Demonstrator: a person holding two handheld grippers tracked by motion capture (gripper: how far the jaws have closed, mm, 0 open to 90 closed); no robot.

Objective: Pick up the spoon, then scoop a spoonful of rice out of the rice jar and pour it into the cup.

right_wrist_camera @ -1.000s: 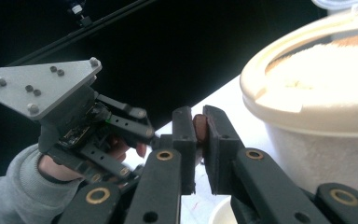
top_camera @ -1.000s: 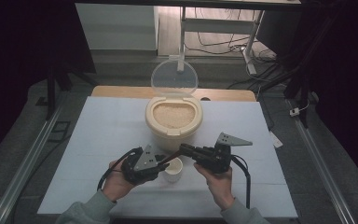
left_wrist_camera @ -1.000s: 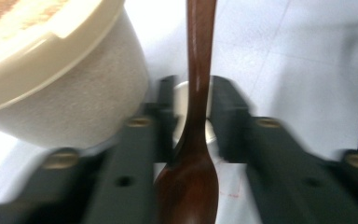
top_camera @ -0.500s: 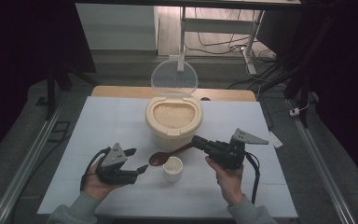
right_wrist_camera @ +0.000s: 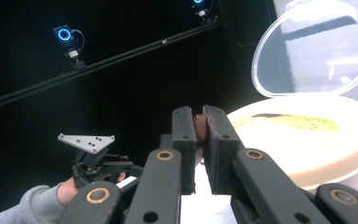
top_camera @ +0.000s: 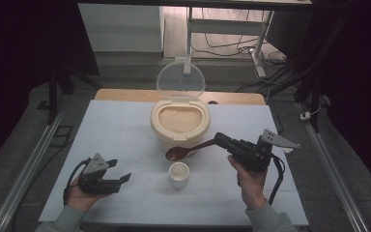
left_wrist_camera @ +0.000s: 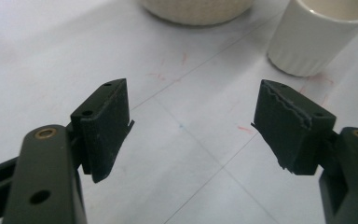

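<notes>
From the high view, the left gripper (top_camera: 123, 179) lies low over the white table (top_camera: 116, 130) at the person's left, held level and pointing toward the small white cup (top_camera: 178, 174), well apart from it; its jaws have just been opening and nothing sits between them. The right gripper (top_camera: 221, 140) is held higher at the right, angled toward the rice container (top_camera: 179, 121), clamped on the handle of a brown spoon (top_camera: 186, 151) whose bowl hangs just above and behind the cup. In the left gripper view, the two black pads (left_wrist_camera: 103, 126) stand wide apart over bare table, the cup (left_wrist_camera: 318, 35) ahead at upper right. In the right gripper view, the jaws pinch the brown spoon handle (right_wrist_camera: 199, 127), with the rice container (right_wrist_camera: 307, 135) and its raised clear lid (right_wrist_camera: 314, 49) to the right.
</notes>
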